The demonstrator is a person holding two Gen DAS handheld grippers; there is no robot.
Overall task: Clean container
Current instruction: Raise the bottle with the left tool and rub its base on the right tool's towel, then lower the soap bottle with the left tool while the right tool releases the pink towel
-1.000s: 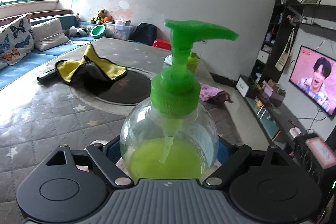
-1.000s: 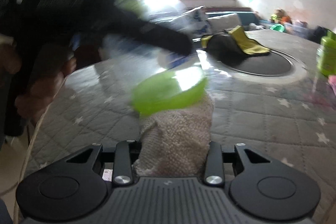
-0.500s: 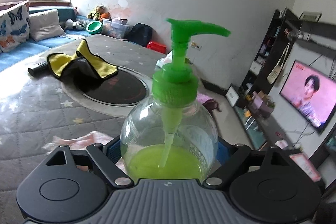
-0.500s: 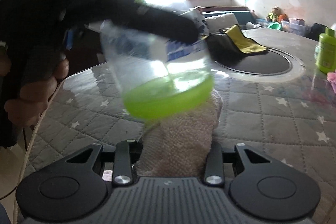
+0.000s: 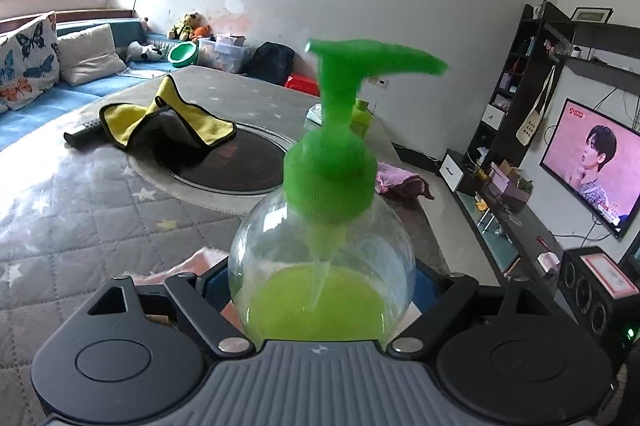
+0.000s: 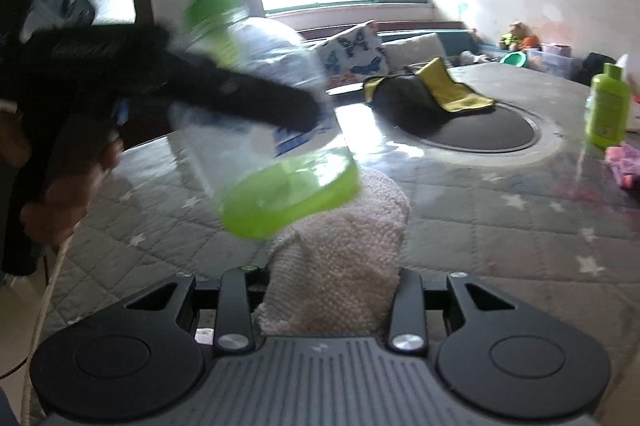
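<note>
Green liquid fills the bottom part of a clear, round pump bottle (image 5: 324, 266) that sits clamped between the jaws of the left gripper (image 5: 324, 290), in the left wrist view. The bottle stands close to upright there, its green pump head (image 5: 360, 60) pointing toward 2 o'clock. In the right wrist view the same bottle (image 6: 260, 130) is blurred and tilted, its base toward 5 o'clock and its cap toward 11 o'clock, held off the table by the black left gripper (image 6: 256, 106), which comes in from 9 o'clock with a person's hand (image 6: 68, 194) around its handle.

The right gripper (image 6: 332, 266) is pinched tight on a pale, nubbly folded cloth (image 6: 344, 250). The top of the cloth sits against the underside of the bottle at its lower edge, or just beside it; blur hides whether they touch.

Below all this lies a table with a grey quilted cover (image 6: 480, 226) printed with white stars. At 1 o'clock in the right wrist view a dark round plate (image 6: 472, 134) is set into the table, and a yellow and grey cloth (image 6: 436, 90) lies partly over its far rim. A smaller green bottle (image 6: 606, 106) stands at 3 o'clock near the table's edge, with a pink cloth (image 6: 626, 166) just beside it. In the left wrist view a television (image 5: 592, 166) glows at 3 o'clock.
</note>
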